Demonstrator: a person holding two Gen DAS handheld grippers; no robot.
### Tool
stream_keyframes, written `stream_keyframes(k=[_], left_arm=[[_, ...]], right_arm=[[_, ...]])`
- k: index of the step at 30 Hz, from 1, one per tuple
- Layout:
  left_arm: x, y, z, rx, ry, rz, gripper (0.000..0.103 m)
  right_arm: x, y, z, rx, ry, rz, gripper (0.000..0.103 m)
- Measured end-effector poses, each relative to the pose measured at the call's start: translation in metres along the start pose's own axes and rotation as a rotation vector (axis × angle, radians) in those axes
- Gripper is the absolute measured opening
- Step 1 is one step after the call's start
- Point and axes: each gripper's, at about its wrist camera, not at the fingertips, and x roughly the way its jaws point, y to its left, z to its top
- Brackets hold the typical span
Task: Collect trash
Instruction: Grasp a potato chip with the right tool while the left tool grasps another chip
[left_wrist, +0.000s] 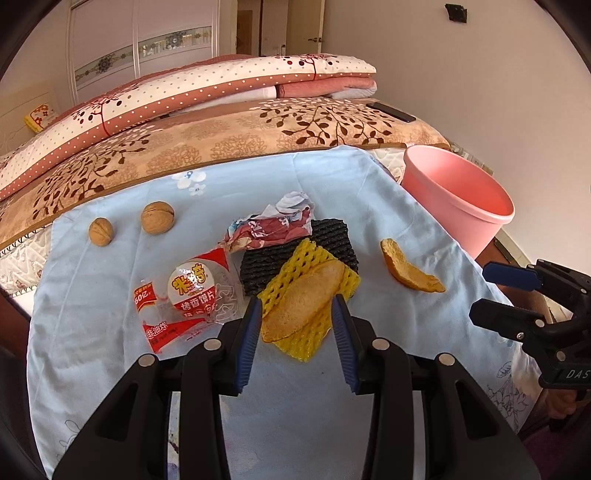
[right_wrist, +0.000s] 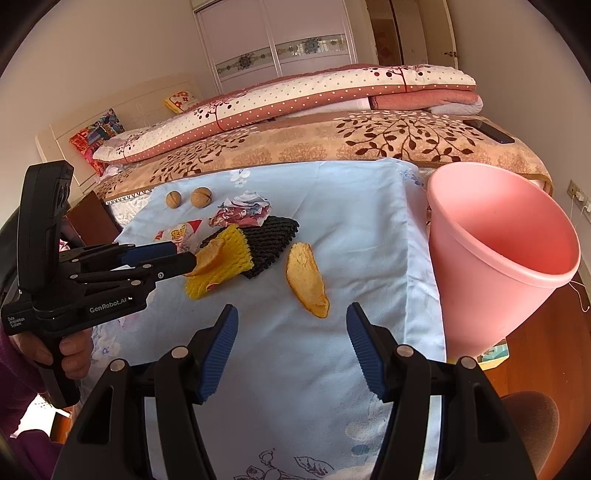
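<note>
Left gripper (left_wrist: 297, 314), blue ribbed pads spread, straddles a curved orange peel (left_wrist: 301, 308) on yellow foam netting (left_wrist: 314, 295), mid-frame. Right gripper (right_wrist: 291, 332) is spread too, holding nothing; smooth pink bin (right_wrist: 498, 251) at right.

Trash on blue cloth, frame ctr: peel slice (left_wrist: 301, 301) atop yellow foam net (left_wrist: 314, 328); black foam net (left_wrist: 299, 254) behind; crumpled wrapper (left_wrist: 273, 225); snack bag (left_wrist: 184, 299) left; 2nd peel (left_wrist: 408, 267) right. Pink bin (left_wrist: 458, 199), upright, upper right.

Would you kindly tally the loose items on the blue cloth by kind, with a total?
Walnuts: 2
Peel pieces: 2
Foam nets, yellow and black: 2
Snack wrapper: 1
Crumpled wrapper: 1
Total: 8
</note>
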Motion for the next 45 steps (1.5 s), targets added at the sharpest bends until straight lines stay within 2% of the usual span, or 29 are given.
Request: stream_keyframes(k=[4,12,22,23,24,29,31,33,35,38,41,45], left_arm=[[0.012,0.003,-0.001,0.022,0.034,0.005,0.039],[0.02,0.007,-0.002,-0.015,0.079,-0.079,0.039],[0.02,0.005,-0.003,-0.009,0.082,-0.045,0.039],[0.019,0.004,-0.003,-0.003,0.079,-0.043,0.037],[0.019,0.003,-0.003,0.001,0.076,-0.041,0.029],[0.017,0.003,-0.004,-0.006,0.072,-0.044,0.02],[0.015,0.004,-0.004,-0.016,0.067,-0.035,0.01],[0.014,0.008,-0.004,-0.038,0.069,-0.037,0.005],[0.012,0.012,-0.005,-0.065,0.067,-0.041,0.005],[0.008,0.016,-0.006,-0.099,0.063,-0.043,0.004],[0.004,0.017,-0.007,-0.117,0.052,-0.04,0.004],[-0.003,0.017,-0.008,-0.136,0.038,-0.041,0.004]], right_arm=[[0.003,-0.002,0.001,0.004,0.007,-0.006,0.06],[0.012,-0.005,0.007,0.005,0.039,0.005,0.06],[0.037,-0.014,0.023,0.065,0.122,0.04,0.06],[0.039,-0.015,0.025,0.065,0.123,0.037,0.06],[0.042,-0.015,0.027,0.06,0.126,0.028,0.06],[0.06,-0.013,0.03,0.042,0.184,0.012,0.06],[0.066,-0.01,0.028,0.027,0.202,0.001,0.06],[0.07,-0.008,0.027,0.02,0.215,-0.003,0.054],[0.074,-0.006,0.027,0.013,0.22,-0.013,0.051],[0.074,-0.004,0.026,-0.006,0.215,-0.038,0.041],[0.073,-0.005,0.024,-0.007,0.212,-0.044,0.024],[0.068,-0.011,0.021,0.024,0.204,-0.014,0.017]])
